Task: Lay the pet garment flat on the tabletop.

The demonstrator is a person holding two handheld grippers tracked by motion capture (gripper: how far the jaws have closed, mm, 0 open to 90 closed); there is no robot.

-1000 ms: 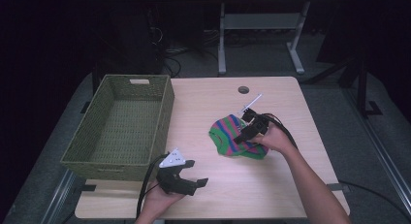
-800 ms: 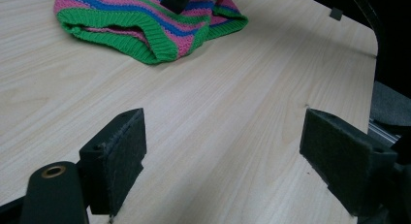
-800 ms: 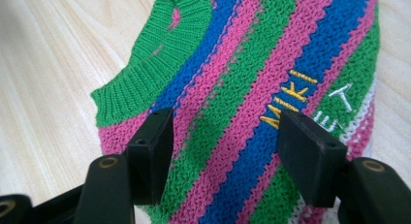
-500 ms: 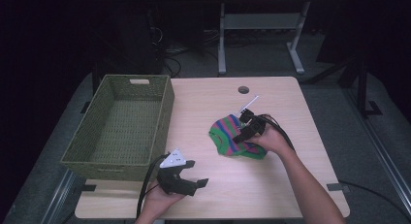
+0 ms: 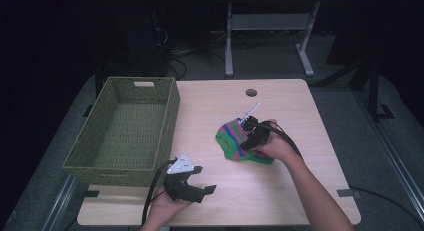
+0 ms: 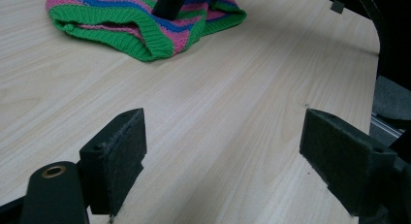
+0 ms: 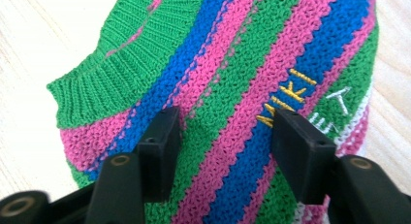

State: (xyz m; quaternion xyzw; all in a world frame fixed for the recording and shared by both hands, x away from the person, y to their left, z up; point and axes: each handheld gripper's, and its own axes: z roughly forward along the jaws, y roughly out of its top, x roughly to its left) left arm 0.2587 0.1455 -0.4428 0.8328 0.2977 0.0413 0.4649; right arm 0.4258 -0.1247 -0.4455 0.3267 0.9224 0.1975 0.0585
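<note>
1. My right gripper presses down on the striped knit hat, at four o'clock from the table centre; its jaws have just been closing, seemingly to pinch up a fold.
2. My left gripper rests wide open at seven o'clock, holding nothing, beside the green basket.

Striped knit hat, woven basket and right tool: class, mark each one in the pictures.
Striped knit hat (image 7: 228,78): right gripper view, a green stripe.
Woven basket (image 5: 82,168): high view, near wall.
Right tool (image 7: 225,136): right gripper view, midway between its fingertips.
</note>
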